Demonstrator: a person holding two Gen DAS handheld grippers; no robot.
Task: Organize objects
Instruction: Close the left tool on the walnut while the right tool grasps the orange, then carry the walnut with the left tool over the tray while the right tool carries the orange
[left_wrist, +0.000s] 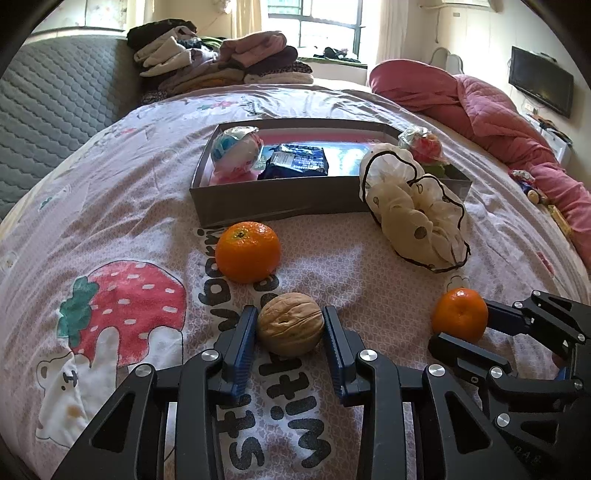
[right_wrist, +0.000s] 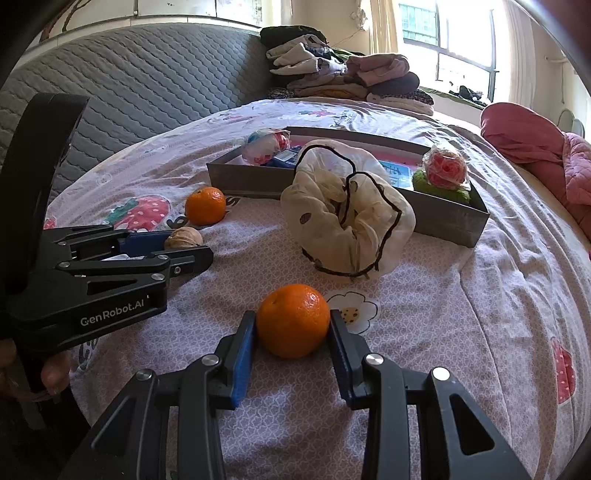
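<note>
Left hand-held gripper (left_wrist: 290, 325) clamps the walnut (left_wrist: 290, 324); right hand-held gripper (right_wrist: 292, 325) clamps a tangerine (right_wrist: 293, 320).

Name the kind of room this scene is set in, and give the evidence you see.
Most likely a bedroom: the objects lie on a bed with a printed sheet, folded clothes are stacked at its far end, and a pink quilt lies alongside.
</note>
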